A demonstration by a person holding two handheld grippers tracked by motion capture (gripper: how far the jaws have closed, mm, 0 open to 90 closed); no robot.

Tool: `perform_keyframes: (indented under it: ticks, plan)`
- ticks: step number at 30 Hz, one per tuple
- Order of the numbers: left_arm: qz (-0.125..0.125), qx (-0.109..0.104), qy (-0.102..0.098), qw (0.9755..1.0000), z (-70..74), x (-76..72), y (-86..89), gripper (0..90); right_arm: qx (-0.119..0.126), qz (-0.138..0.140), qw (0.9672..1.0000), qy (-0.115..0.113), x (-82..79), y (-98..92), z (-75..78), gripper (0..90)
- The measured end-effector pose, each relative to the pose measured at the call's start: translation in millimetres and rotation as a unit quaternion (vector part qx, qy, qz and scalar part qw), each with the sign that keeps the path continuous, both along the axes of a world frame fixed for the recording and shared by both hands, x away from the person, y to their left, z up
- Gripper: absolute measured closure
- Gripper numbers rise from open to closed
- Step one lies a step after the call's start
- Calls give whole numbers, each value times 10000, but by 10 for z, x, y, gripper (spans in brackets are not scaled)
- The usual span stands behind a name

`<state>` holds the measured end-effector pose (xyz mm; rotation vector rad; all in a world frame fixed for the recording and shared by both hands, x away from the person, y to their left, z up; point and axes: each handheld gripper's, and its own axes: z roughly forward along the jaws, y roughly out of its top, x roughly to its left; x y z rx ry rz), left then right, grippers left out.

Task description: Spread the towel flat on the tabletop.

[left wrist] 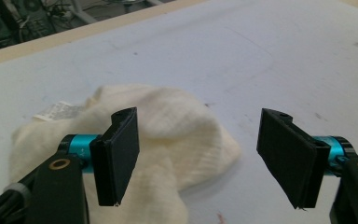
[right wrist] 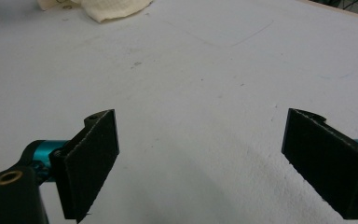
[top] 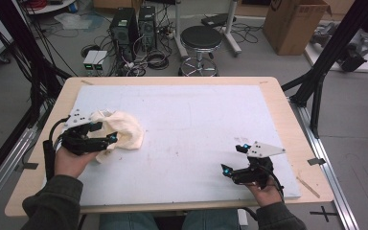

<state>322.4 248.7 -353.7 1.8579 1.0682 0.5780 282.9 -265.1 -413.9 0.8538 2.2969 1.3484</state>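
Note:
A crumpled cream cloth [top: 122, 129] with a small label lies on the white mat [top: 196, 120] at the left. My left gripper [top: 104, 132] hovers at the cloth's near-left edge, held in a hand that comes from the lower left. In the left gripper view its jaws stand wide apart [left wrist: 205, 158]; the cloth [left wrist: 168, 126] lies beneath and beyond them, with no pad pressing on it. My right gripper [top: 234, 158] rests low at the mat's right front, open [right wrist: 200, 163] over bare mat. The cloth [right wrist: 114, 7] shows far off at the top of the right gripper view.
The mat covers a wooden table [top: 172, 80] with bare rims all round. On the floor beyond the far edge stand a black stool [top: 200, 38], two computer towers [top: 124, 26] with cables, and a cardboard box [top: 292, 24]. Black frame legs flank both sides.

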Motion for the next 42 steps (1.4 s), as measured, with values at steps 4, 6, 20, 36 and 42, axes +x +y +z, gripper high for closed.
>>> perform_keyframes:
  ticks: [4, 6, 20, 36, 42]
  plan:
    - [189, 117, 1, 9998, 13, 114, 19, 285, -16, 27, 10000, 20, 4, 13, -2, 102]
    - [284, 180, 45, 9994, -4, 194, 24, 274, -14, 43, 10000, 15, 8, 22, -2, 102]
    - [552, 270, 896, 9941, -461, 639, -115, 297, -41, 164, 9998, 41, 19, 47, -19, 102]
    - [784, 1079, 1334, 9820, -705, 760, -179, 524, -34, 166, 9998, 42, 17, 17, -24, 102]
    - [912, 1121, 1250, 9816, -717, 758, -173, 667, -62, 200, 9998, 50, 21, 39, -32, 102]
